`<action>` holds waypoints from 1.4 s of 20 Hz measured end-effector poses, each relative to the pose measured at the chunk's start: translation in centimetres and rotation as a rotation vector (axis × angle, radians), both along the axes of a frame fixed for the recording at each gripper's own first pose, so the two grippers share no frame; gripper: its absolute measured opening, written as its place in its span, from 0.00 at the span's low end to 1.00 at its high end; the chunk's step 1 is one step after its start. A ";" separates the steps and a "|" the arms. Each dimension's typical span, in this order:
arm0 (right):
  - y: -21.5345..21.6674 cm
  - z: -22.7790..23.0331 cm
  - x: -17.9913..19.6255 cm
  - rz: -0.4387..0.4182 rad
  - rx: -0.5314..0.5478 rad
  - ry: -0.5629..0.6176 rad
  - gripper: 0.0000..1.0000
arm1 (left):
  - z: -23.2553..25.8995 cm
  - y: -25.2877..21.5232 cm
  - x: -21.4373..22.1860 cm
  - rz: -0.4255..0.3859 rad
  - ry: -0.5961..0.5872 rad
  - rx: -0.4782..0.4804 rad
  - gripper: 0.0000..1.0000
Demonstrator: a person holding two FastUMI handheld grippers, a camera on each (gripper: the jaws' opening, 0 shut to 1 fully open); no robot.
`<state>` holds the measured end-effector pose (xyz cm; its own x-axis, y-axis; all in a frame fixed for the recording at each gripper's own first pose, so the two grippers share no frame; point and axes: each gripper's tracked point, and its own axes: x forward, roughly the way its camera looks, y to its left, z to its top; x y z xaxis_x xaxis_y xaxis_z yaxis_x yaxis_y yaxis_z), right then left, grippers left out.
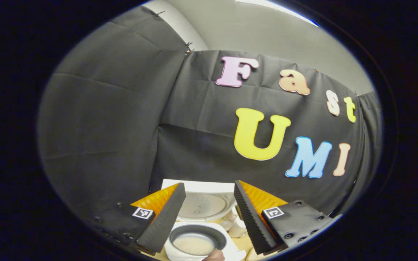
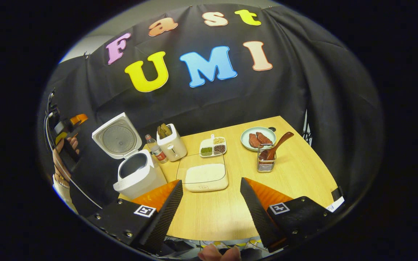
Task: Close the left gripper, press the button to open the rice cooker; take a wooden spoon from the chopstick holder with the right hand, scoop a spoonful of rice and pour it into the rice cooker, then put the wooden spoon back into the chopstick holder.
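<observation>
The white rice cooker (image 2: 136,175) stands at the table's left with its lid (image 2: 116,139) swung up. My left gripper (image 1: 208,185) hangs open above and in front of it; between the fingers I look down into the inner pot (image 1: 196,239), which holds pale rice. The wooden spoon (image 2: 278,145) leans in the wire chopstick holder (image 2: 266,164) at the right. A shallow white tray of rice (image 2: 203,176) lies mid-table. My right gripper (image 2: 210,181) is open near the front edge, holding nothing. A hand holds the left gripper (image 2: 65,132) at the far left.
A white toaster (image 2: 172,145) and a small bottle (image 2: 156,150) stand beside the cooker. Behind the rice tray sits a divided dish of beans (image 2: 213,145). A plate with meat slices (image 2: 258,137) lies behind the holder. The wooden table (image 2: 296,174) ends at black cloth walls.
</observation>
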<state>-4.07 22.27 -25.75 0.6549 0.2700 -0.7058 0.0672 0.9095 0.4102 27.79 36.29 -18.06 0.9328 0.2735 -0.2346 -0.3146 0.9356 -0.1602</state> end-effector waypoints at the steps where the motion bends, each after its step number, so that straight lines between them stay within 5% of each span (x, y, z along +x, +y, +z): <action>1: 0.2 0.2 -0.1 0.009 -0.006 -0.007 0.98 | -0.6 0.3 1.3 0.008 0.007 -0.013 0.92; 9: -0.4 0.1 -1.0 0.029 -0.047 0.011 0.98 | -3.2 3.0 10.9 0.038 0.055 0.068 0.96; 15: 1.0 -1.0 -3.7 0.096 -0.070 0.048 0.98 | -6.9 5.7 15.5 0.083 0.153 0.031 0.92; 17: 1.0 -1.2 -3.8 0.098 -0.061 0.059 0.98 | -9.9 5.8 15.7 0.085 0.244 0.024 0.96; 20: 0.8 -1.4 -3.9 0.082 -0.047 0.074 0.98 | -10.5 6.6 15.1 0.081 0.297 0.154 0.93; 28: 1.1 -1.6 -4.2 0.075 -0.001 0.091 0.98 | -12.1 2.7 10.2 0.018 0.233 0.166 0.89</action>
